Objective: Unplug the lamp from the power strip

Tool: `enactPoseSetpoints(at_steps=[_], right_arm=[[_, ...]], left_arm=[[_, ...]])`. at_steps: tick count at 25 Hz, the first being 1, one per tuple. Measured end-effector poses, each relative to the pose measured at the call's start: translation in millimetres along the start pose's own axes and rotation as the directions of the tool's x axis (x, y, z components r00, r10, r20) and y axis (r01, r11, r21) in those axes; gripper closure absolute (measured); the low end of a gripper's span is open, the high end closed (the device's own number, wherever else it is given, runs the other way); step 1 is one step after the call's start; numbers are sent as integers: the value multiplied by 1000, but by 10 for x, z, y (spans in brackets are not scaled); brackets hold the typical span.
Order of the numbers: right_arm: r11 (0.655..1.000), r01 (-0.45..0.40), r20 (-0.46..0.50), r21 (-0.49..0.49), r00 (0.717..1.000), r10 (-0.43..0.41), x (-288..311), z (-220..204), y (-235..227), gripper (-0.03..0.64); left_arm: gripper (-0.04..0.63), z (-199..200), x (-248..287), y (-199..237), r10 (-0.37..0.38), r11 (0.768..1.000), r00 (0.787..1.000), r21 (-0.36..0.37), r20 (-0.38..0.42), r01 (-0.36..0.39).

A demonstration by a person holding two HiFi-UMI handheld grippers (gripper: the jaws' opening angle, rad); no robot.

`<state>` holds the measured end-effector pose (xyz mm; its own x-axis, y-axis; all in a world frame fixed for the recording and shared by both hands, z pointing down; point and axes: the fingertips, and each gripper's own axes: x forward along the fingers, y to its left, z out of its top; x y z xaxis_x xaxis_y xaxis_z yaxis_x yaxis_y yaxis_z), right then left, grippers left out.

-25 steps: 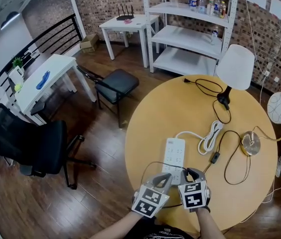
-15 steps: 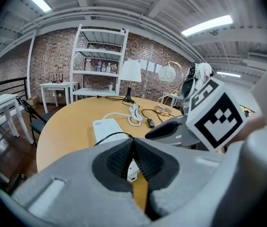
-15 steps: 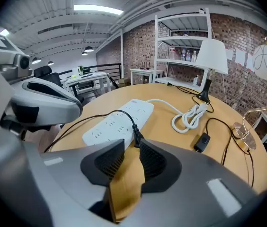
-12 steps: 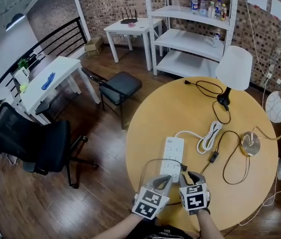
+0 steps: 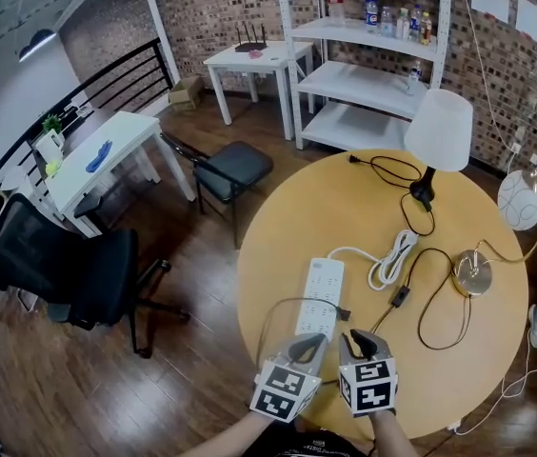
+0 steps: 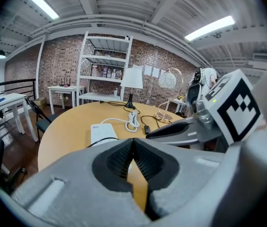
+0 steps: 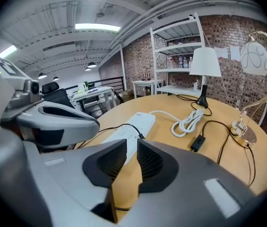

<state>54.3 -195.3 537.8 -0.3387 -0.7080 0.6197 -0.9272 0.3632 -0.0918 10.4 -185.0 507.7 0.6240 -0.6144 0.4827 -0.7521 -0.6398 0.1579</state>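
Both tools hover at the near edge of the table (image 5: 288, 208), short of the power strip (image 5: 318, 288). The left gripper (image 6: 132, 145) is closed on nothing, and the right gripper (image 7: 130, 152) has just narrowed its jaws to a slit, also empty. The black plug (image 5: 344, 313) lies just beside the strip's right edge, apparently out of its socket, with its cord trailing to the lamp (image 5: 471, 274) — hence, presumably, the idle jaws.

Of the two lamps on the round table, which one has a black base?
The lamp with the white cone shade. The other lamp has a globe shade and a round metal base.
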Motion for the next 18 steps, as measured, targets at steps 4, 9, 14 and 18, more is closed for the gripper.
enactPoseSetpoints(at_steps=[4,9,14,18], right_arm=[[1000,-4,83,-13,997,5,-240,106,3,574],[999,3,164,-44,987,5,-545,208,35,593],[998,-10,230,-60,973,24,-828,295,37,614],[997,-24,269,-70,962,42,-1029,347,41,615]], left_arm=[[594,77,-29,-161,17,1000,999,-13,34,-17],[594,190,-122,-398,30,1000,997,-10,73,-29],[594,318,-184,-665,11,1000,994,-20,106,-9],[594,411,-247,-818,22,1000,993,-19,118,-20]])
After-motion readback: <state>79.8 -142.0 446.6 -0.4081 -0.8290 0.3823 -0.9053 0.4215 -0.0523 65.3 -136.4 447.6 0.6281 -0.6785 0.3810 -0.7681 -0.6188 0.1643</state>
